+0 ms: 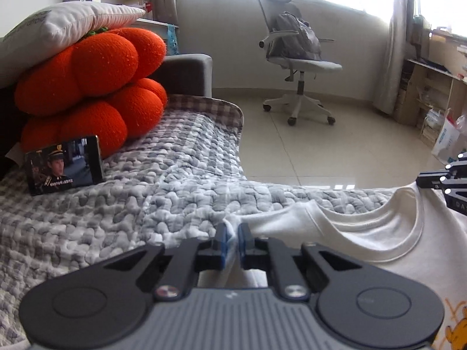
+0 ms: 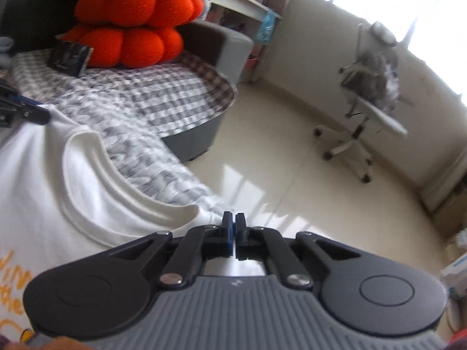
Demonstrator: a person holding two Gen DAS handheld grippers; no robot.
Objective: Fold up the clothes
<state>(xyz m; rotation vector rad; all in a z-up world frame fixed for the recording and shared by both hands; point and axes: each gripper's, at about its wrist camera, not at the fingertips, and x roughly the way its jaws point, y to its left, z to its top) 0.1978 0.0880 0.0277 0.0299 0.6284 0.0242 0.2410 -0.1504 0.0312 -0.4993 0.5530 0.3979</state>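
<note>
A white T-shirt (image 1: 364,233) with an orange cartoon print (image 1: 455,326) lies collar-up on a grey checked blanket (image 1: 116,221). My left gripper (image 1: 232,233) is shut on a fold of the shirt's shoulder, and white cloth shows between its blue pads. At the right edge of the left wrist view, my right gripper (image 1: 429,181) meets the shirt's other shoulder. In the right wrist view the right gripper (image 2: 234,224) is shut at the T-shirt (image 2: 43,175) edge beside the collar, where the pinched cloth is barely visible. The left gripper (image 2: 29,110) shows at far left.
Two orange pumpkin cushions (image 1: 96,87) under a white pillow (image 1: 58,26) sit at the back of the sofa. A phone (image 1: 64,164) playing video leans against them. Beyond the blanket's edge is tiled floor (image 1: 321,151) with a white office chair (image 1: 294,58) holding a grey backpack.
</note>
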